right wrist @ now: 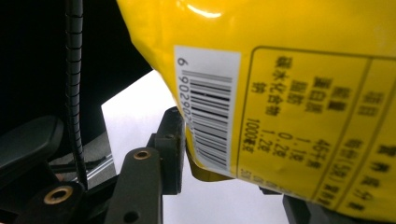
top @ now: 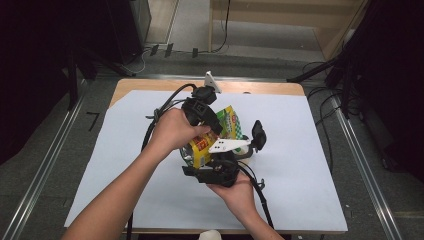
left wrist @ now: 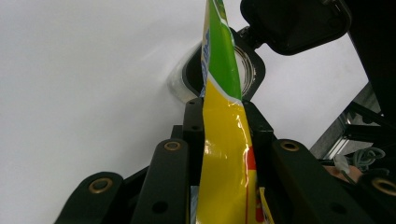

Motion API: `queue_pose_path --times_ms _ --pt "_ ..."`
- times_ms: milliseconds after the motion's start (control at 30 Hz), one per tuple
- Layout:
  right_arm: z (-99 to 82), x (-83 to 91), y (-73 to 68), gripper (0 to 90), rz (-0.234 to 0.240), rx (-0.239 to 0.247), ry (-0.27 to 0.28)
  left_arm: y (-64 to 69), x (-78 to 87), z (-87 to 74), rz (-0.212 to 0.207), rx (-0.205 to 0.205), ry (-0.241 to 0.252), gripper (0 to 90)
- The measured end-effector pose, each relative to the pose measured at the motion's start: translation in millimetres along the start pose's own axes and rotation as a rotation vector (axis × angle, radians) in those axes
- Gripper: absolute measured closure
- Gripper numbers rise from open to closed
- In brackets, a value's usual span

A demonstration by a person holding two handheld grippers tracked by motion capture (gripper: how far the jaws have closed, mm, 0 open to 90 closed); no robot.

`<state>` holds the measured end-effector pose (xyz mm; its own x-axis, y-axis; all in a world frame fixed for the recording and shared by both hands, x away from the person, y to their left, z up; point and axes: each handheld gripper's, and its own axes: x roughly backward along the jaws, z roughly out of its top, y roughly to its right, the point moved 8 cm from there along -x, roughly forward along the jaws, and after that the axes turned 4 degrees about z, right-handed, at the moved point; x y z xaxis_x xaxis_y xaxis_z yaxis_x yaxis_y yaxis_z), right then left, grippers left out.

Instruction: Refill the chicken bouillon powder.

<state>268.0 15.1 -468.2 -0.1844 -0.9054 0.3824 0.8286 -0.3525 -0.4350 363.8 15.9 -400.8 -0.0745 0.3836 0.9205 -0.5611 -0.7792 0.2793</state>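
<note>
Over a white sheet (top: 300,165), the left gripper (top: 216,131) and right gripper (top: 207,167) both clamp a sealed yellow-green snack pouch (top: 220,135), contents hidden, its long axis running near-left to far-right.

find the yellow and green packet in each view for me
High view: the yellow and green packet sits mid-table between both hands.
Left gripper view: it stands edge-on, centre, clamped in the left claw.
Right gripper view: its barcode side covers the upper right.
Shared landmark: the white sheet beneath.
</note>
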Motion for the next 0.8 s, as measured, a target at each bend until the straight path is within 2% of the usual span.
queue_pose_path --times_ms 333,500,800 --pt "1.0 0.8 -0.3 64.6 0.016 -0.019 0.015 4.5 2.3 0.5 0.018 -0.011 -0.002 75.8" --pt "0.3 0.3 -0.2 64.8 0.019 -0.022 0.017 8.4 3.3 1.4 0.048 -0.029 -0.005 75.9" --pt "-0.6 0.1 1.4 66.3 0.030 -0.037 0.022 12.8 4.0 3.3 0.046 -0.033 -0.004 75.9"
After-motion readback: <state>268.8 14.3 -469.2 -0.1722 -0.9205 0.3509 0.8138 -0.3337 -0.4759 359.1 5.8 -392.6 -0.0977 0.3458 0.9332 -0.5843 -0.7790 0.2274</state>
